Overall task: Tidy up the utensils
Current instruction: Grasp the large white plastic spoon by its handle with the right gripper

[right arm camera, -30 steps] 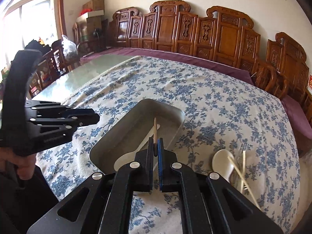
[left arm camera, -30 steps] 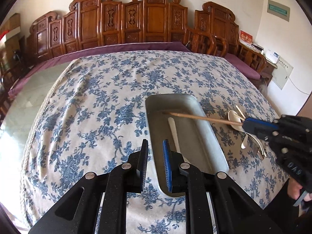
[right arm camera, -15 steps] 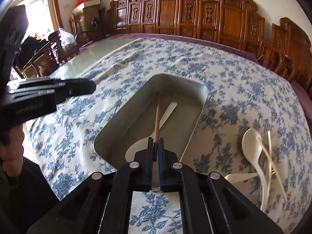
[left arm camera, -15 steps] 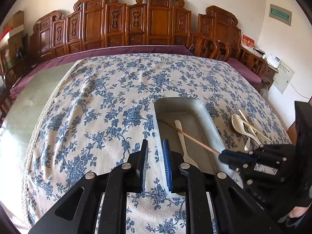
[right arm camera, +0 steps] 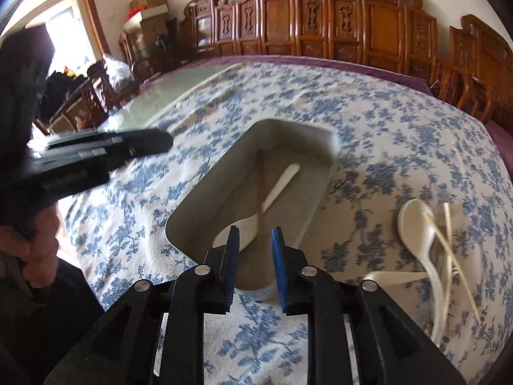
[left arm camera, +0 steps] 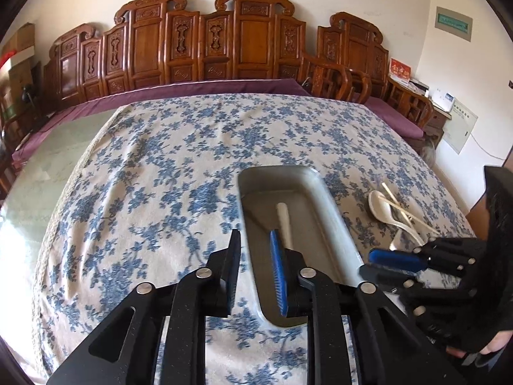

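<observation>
Right hand-held gripper (right arm camera: 255, 256) now parted | chopstick (right arm camera: 263, 189) released into tray (right arm camera: 205, 199)

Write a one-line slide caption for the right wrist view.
Open right claw over metal tray holding chopstick and white spoon.

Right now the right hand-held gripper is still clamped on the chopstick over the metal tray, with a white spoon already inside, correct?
Not quite. The right wrist view shows the right hand-held gripper open, its jaws apart; the chopstick lies blurred in the metal tray, released. The white spoon is indeed inside.
</observation>
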`<state>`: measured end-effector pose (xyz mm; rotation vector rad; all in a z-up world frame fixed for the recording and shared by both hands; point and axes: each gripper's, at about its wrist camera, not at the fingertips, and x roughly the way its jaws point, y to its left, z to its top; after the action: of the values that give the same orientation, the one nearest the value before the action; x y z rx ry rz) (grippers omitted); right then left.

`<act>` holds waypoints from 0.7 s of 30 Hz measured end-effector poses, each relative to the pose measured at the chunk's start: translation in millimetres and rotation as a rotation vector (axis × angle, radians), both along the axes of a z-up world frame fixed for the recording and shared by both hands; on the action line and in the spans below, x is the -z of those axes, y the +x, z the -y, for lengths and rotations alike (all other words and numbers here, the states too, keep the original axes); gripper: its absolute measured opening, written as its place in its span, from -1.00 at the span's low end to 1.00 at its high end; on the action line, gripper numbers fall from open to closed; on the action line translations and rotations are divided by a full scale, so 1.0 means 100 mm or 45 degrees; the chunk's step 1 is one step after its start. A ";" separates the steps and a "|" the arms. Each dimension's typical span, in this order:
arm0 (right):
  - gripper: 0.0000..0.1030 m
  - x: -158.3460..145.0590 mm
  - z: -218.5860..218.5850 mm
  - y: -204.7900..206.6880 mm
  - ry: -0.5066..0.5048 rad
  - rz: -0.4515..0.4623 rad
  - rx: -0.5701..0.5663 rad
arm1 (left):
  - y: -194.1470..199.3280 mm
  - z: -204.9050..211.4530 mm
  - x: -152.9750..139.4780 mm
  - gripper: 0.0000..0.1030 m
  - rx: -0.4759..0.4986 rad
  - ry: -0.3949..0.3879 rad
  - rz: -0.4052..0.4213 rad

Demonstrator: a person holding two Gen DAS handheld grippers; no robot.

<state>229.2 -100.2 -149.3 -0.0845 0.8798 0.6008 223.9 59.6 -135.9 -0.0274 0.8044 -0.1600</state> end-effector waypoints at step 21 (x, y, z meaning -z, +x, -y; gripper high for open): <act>-0.56 0.41 1.38 0.18 -0.235 -0.014 0.280 | -0.03 0.90 0.22 -0.24 0.197 -0.002 -0.033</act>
<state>247.5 -238.6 -190.4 -0.1492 0.9395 0.3144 221.2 -30.8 -158.2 0.0316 0.8327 -0.3066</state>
